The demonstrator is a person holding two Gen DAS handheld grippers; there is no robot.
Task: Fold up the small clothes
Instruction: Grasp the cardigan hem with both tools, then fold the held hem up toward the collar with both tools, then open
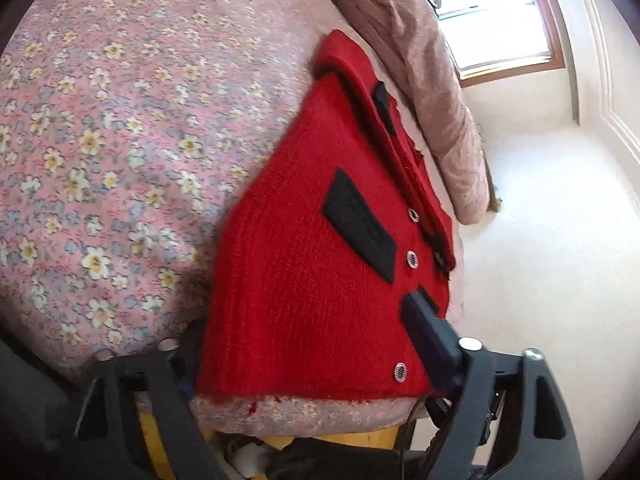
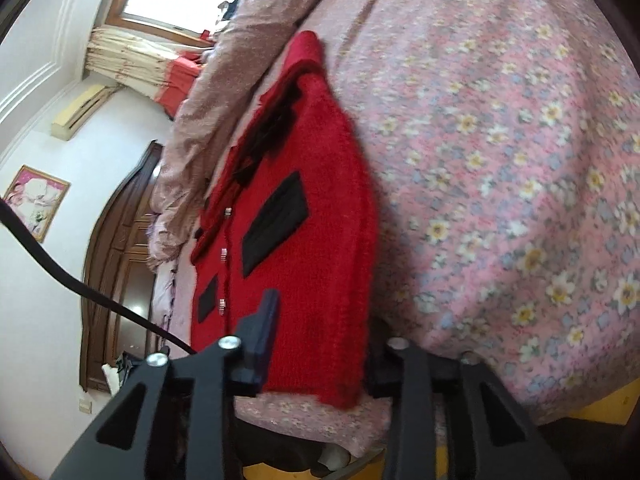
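A small red knitted cardigan (image 1: 304, 248) with black pocket patches and silver buttons lies on the flowered bed sheet (image 1: 100, 140) near the bed's front edge. My left gripper (image 1: 308, 344) is open, one finger over the buttoned edge, the other hidden beneath the cardigan's other side. In the right wrist view the cardigan (image 2: 320, 240) lies the same way. My right gripper (image 2: 320, 344) is open with its jaws astride the cardigan's hem; one finger (image 2: 262, 336) lies on top and the other is tucked at the edge.
A beige-pink quilt (image 1: 420, 60) is bunched along the far side of the bed. The bed's wooden frame (image 1: 360, 438) shows below the sheet edge. A window (image 1: 500, 12), curtains (image 2: 132, 60) and a wooden wardrobe (image 2: 116, 264) stand beyond.
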